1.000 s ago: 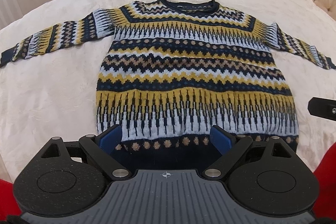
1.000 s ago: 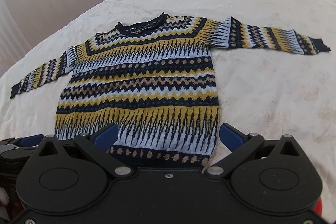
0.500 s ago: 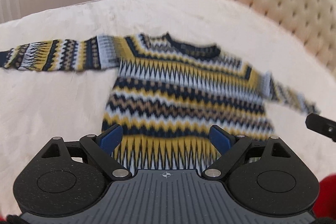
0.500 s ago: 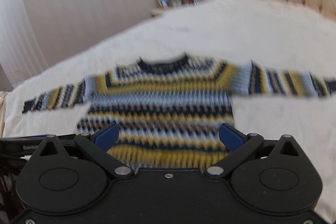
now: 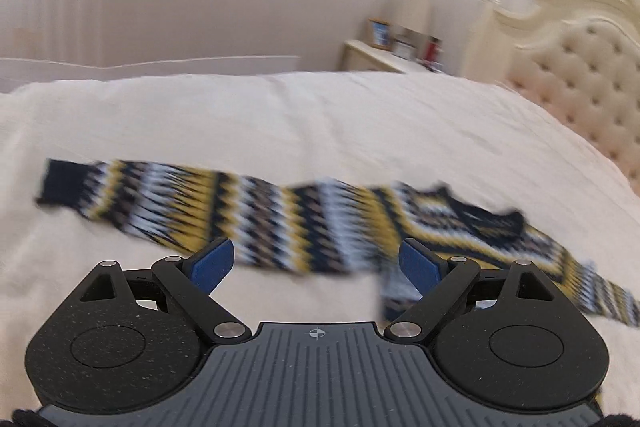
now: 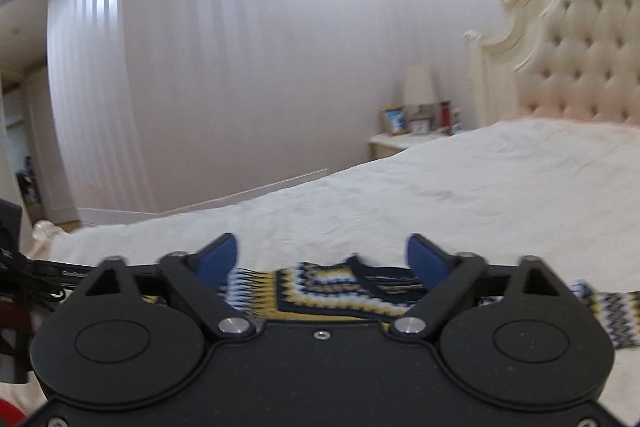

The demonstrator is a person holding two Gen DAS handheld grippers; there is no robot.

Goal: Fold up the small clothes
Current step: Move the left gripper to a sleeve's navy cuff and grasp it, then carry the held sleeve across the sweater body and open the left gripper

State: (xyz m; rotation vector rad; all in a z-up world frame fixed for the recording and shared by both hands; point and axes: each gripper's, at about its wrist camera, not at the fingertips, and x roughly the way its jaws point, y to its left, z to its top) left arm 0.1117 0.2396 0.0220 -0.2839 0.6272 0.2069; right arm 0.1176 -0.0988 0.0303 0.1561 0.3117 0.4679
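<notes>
The sweater (image 5: 312, 223) lies flat on the cream bedspread (image 5: 280, 115), and in the left wrist view its long axis runs sideways across the picture, from a dark cuff far out past the left finger, along one stretched sleeve (image 5: 168, 203), to the dark collar (image 5: 480, 211) beyond the right finger. The sleeve passes just ahead of both blue fingertips (image 5: 212, 263), crossing the gap between them, while the body of the sweater shows behind and to the outside of the right finger. The knit is patterned in bands of navy, mustard yellow, pale blue and tan zigzags, though motion blur smears the detail in this view. The left gripper (image 5: 316, 263) has its fingers spread wide with nothing between them, and whether it touches the cloth cannot be told. In the right wrist view the sweater (image 6: 320, 287) sits low, directly between and just beyond the fingers, with the rounded navy collar (image 6: 384, 275) toward the right finger and pointing away from the camera. A sleeve (image 6: 600, 311) trails off outside the right finger. The right gripper (image 6: 324, 259) also has its fingers spread wide, gripping nothing. Ahead of both grippers the bedspread stretches on to a tufted cream headboard (image 6: 580, 67) at the right, with a bedside table (image 6: 400, 141) carrying a lamp and small framed pictures beside it.
</notes>
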